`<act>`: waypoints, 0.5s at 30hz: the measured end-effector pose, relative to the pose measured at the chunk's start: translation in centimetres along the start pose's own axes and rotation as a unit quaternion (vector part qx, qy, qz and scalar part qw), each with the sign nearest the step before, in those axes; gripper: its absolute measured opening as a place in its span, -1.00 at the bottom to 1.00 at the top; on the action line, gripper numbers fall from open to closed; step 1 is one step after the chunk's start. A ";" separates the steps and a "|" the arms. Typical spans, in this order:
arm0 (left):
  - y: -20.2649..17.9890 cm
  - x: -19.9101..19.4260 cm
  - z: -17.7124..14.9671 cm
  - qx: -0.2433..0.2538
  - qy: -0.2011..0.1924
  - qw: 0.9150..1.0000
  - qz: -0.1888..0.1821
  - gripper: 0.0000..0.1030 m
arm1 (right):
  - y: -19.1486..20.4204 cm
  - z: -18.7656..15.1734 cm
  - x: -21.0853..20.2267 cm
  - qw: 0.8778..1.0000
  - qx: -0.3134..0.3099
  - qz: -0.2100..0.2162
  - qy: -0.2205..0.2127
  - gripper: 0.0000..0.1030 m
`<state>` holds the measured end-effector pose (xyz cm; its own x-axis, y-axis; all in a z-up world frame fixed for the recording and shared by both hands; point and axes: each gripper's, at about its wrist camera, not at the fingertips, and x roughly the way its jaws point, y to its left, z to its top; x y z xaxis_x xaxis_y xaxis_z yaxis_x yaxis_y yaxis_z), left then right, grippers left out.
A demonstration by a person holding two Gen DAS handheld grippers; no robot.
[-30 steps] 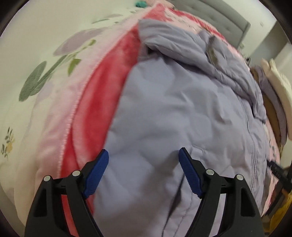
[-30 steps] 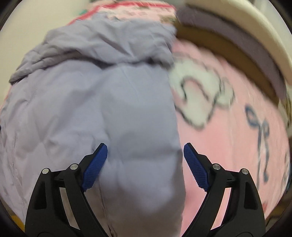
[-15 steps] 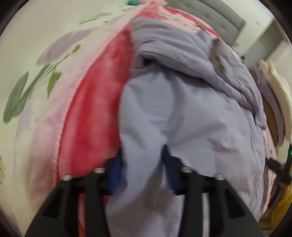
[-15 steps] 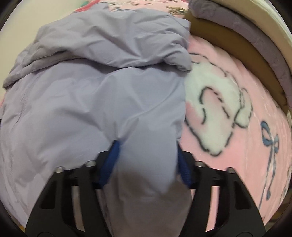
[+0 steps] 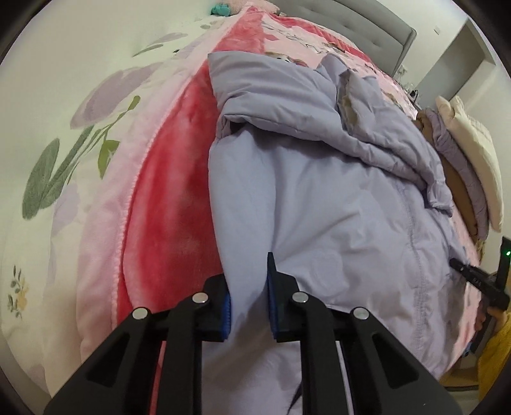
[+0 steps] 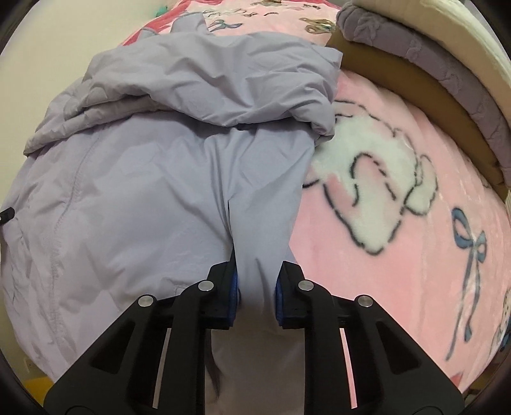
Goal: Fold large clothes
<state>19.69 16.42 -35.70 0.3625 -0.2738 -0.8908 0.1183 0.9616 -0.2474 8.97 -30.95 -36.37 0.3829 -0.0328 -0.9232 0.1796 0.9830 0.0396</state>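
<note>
A second ago both pairs of our jaws stood wide over flat cloth; now they are closing, and each has a pinched ridge of fabric between its blue pads. Our left gripper (image 5: 249, 303) bites the near left corner of the pale lilac padded jacket (image 5: 335, 204), close to the edge that runs along the red plush band of the pink fleece blanket (image 5: 172, 178). Our right gripper (image 6: 255, 295) bites the near right corner of the same jacket, just beside the white cartoon figure printed on the blanket. The cloth around both bites has gathered into creases that fan away from the pads, where before it lay smooth.

For the fold, we judge this to mean the hem is secured at both corners and the lift can begin; the jacket's far part, with its sleeve or hood bunched across it, lies toward the bed's far end, below the grey padded headboard (image 5: 354, 22).

Both grippers point steeply down at the bed, side by side and roughly parallel, and the hem rises slightly with them. In the left view a hand (image 5: 493, 314) holding the other tool shows at the right edge.

A stack of folded clothes (image 6: 424, 64) lies along the bed's right edge.
</note>
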 end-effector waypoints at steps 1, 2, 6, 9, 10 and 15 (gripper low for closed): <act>0.2 0.1 0.0 -0.002 0.003 1.000 0.000 -0.67 | -0.1 -0.1 0.3 1.000 0.003 0.000 0.007 -0.67; 0.4 0.6 0.0 0.000 0.009 1.000 0.003 -0.67 | -0.2 -0.2 0.9 1.000 0.009 0.002 0.013 -0.66; 0.4 4.4 0.9 0.012 0.041 0.999 0.025 -0.51 | 0.5 0.7 3.0 0.999 0.000 -0.019 0.038 -0.47; 0.1 4.8 1.4 0.035 0.037 0.998 0.027 -0.32 | 0.4 1.5 2.7 0.999 -0.008 -0.019 0.036 -0.35; 0.2 4.7 1.4 0.036 0.036 0.998 0.023 -0.27 | 0.1 1.6 2.3 0.999 -0.006 -0.010 0.032 -0.31; 1.2 1.1 2.2 0.029 -0.009 0.999 0.027 0.16 | -1.9 3.5 -1.2 1.000 0.006 0.004 -0.018 0.21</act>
<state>22.23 17.21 -36.13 0.3859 -0.2225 -0.8953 0.1523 0.9725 -0.1760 11.35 -33.43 -33.95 0.4168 -0.0320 -0.9084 0.1871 0.9810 0.0512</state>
